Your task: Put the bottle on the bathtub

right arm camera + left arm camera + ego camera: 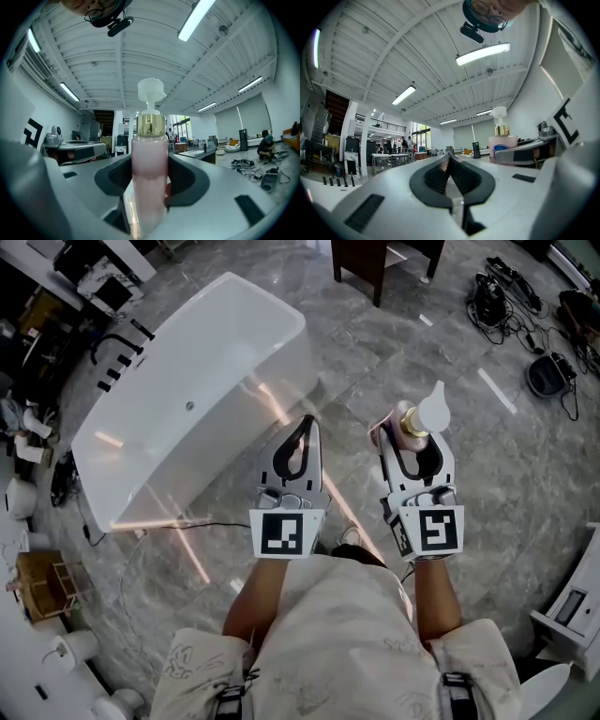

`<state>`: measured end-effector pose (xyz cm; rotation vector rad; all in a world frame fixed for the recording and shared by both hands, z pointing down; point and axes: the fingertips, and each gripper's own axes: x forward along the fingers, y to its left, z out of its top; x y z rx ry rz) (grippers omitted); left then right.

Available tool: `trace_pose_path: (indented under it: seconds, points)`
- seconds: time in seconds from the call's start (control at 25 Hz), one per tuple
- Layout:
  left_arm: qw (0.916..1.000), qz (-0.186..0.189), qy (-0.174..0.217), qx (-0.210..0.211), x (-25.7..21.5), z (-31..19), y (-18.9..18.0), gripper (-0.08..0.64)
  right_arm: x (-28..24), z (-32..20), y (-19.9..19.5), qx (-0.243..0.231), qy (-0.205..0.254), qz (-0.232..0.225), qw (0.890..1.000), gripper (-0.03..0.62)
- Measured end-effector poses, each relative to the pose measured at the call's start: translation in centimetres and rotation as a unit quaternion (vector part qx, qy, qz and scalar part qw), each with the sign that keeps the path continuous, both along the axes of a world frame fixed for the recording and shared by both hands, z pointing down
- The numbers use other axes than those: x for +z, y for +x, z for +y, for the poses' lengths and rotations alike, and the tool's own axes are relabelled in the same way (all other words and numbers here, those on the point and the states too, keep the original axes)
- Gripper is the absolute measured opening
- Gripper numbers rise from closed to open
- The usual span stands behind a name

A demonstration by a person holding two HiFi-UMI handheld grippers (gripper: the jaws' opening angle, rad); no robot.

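My right gripper [408,439] is shut on a pink pump bottle [412,425] with a gold collar and white pump head, held upright above the floor. In the right gripper view the bottle [150,168] stands between the two dark pads [187,180], which press on its sides. My left gripper [302,430] hangs level beside it, shut with nothing in it; its pads [461,176] meet in the left gripper view, where the bottle [502,140] shows at the right. The white bathtub [141,465] lies to the left on the marble floor, apart from both grippers.
A dark wooden table leg [380,263] stands ahead at the top. Cables and black gear [525,324] lie on the floor at the upper right. Clutter and white objects [28,512] line the left edge. A white cabinet [572,606] is at the lower right.
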<state>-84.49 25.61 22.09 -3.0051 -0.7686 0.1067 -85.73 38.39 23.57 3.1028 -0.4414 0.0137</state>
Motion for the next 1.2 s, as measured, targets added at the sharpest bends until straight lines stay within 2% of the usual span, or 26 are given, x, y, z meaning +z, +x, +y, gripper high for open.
trace_pose_path:
  seconds: [0.36, 0.6, 0.8, 1.2]
  points:
    - [1.0000, -0.002, 0.001, 0.002, 0.2, 3.1, 2.0, 0.002, 0.0, 3.1, 2.1, -0.002, -0.004, 0.001, 1.000, 0.201]
    - [0.9999, -0.009, -0.011, 0.000, 1.6, 3.3, 5.9, 0.002, 1.3, 3.4, 5.8, -0.003, -0.012, -0.004, 1.000, 0.201]
    - [0.9997, -0.008, -0.020, -0.009, 2.3, 2.5, 11.5, 0.002, 1.8, 2.8, 11.3, -0.011, -0.022, -0.009, 1.000, 0.201]
    - [0.9983, -0.021, -0.036, -0.040, 3.0, -1.9, 27.1, 0.002, 1.9, -2.0, 27.6, -0.048, -0.041, -0.024, 0.998, 0.199]
